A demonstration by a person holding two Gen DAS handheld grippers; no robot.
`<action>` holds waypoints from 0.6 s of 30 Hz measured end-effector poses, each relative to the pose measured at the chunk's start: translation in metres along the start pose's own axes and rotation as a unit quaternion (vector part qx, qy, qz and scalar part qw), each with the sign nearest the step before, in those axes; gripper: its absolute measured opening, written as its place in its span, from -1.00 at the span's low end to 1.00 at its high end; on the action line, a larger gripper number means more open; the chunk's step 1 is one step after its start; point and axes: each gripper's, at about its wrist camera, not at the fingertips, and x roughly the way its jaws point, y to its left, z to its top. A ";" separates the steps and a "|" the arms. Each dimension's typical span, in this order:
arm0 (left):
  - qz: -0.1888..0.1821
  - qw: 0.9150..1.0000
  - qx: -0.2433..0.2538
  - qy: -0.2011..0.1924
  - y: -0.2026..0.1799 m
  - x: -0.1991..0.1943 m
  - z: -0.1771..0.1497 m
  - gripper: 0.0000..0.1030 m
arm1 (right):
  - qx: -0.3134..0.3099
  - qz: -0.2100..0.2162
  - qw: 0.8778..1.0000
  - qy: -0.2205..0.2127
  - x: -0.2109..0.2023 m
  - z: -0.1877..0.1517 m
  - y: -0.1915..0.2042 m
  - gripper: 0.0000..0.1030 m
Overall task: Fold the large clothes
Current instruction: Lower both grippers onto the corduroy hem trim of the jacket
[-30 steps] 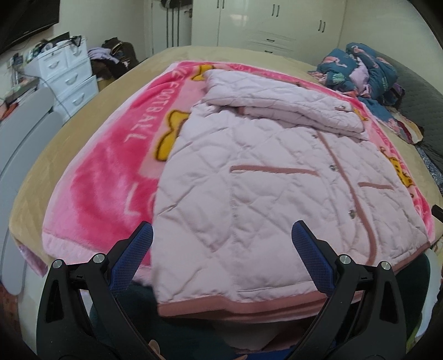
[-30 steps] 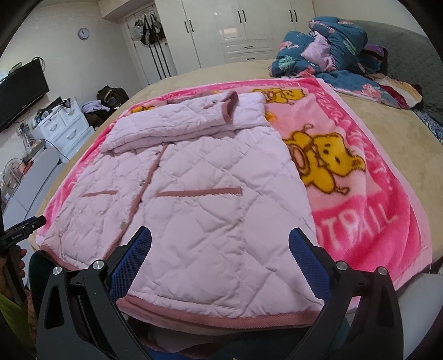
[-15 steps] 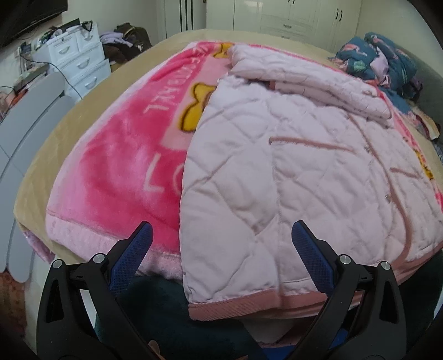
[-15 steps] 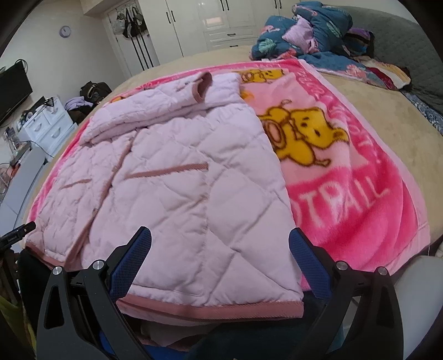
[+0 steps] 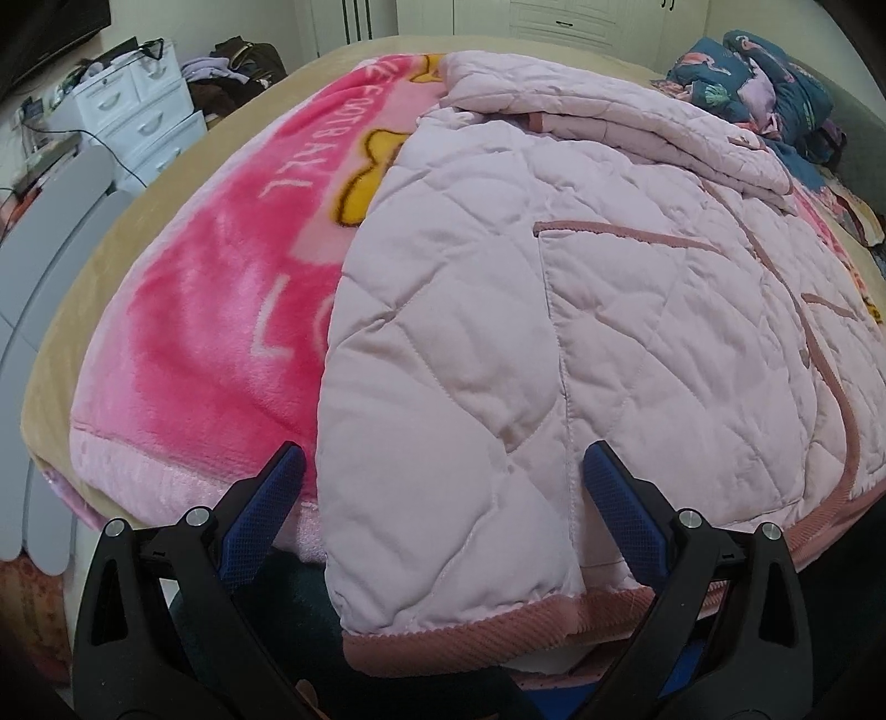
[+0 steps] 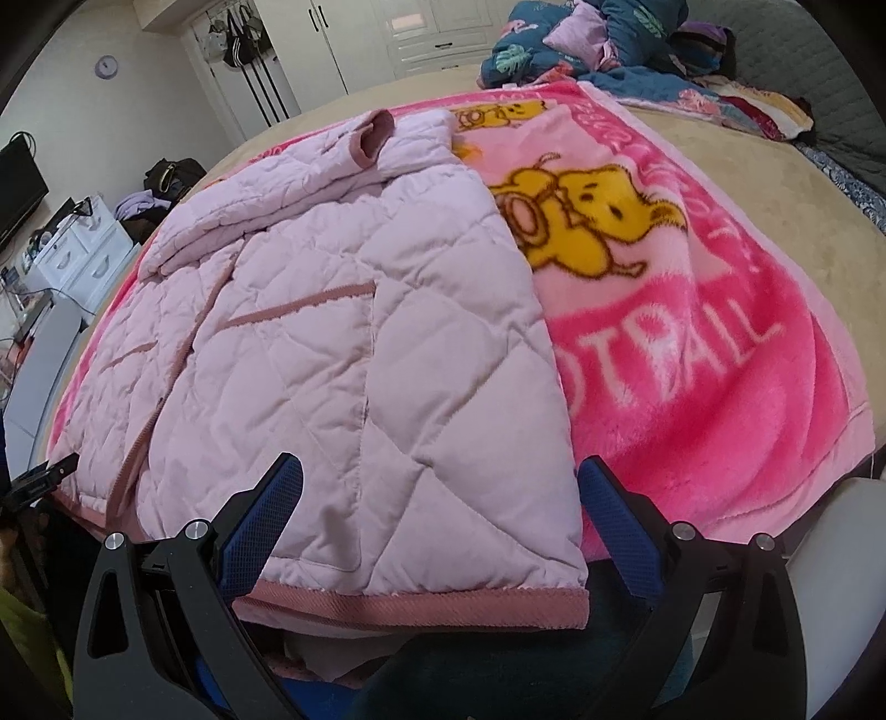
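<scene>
A pale pink quilted jacket [image 5: 554, 310] lies flat on a pink bear-print blanket [image 5: 221, 288], its sleeves folded across the top and its darker pink hem hanging over the bed's near edge. My left gripper [image 5: 443, 498] is open, its blue pads either side of the jacket's left bottom corner. In the right wrist view the jacket [image 6: 343, 343] fills the middle. My right gripper [image 6: 437, 498] is open, straddling the right bottom corner just above the hem [image 6: 415, 601]. Neither gripper holds fabric.
The beige bed [image 6: 775, 183] carries a heap of dark patterned bedding [image 6: 609, 39] at the far right. White drawers [image 5: 133, 116] and grey panels [image 5: 44, 232] stand left of the bed. Wardrobes [image 6: 343, 44] line the back wall. The left gripper's tip [image 6: 41, 479] shows at left.
Both grippers have moved forward and down to the jacket's bottom corners, the left one shifting left, the right one right. Both stay open. The jacket has not moved.
</scene>
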 end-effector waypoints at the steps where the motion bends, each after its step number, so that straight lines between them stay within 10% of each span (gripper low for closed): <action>1: 0.000 1.000 0.000 0.000 0.000 0.000 0.000 0.82 | 0.000 -0.001 1.000 0.005 0.002 -0.001 -0.001 0.92; 15: -0.009 1.000 -0.010 0.002 0.002 -0.001 -0.001 0.82 | 0.005 0.034 0.998 0.052 0.018 -0.016 -0.005 0.92; 18: -0.016 1.000 -0.015 0.005 0.004 -0.001 -0.003 0.82 | -0.009 0.038 0.999 0.036 0.011 -0.019 -0.001 0.56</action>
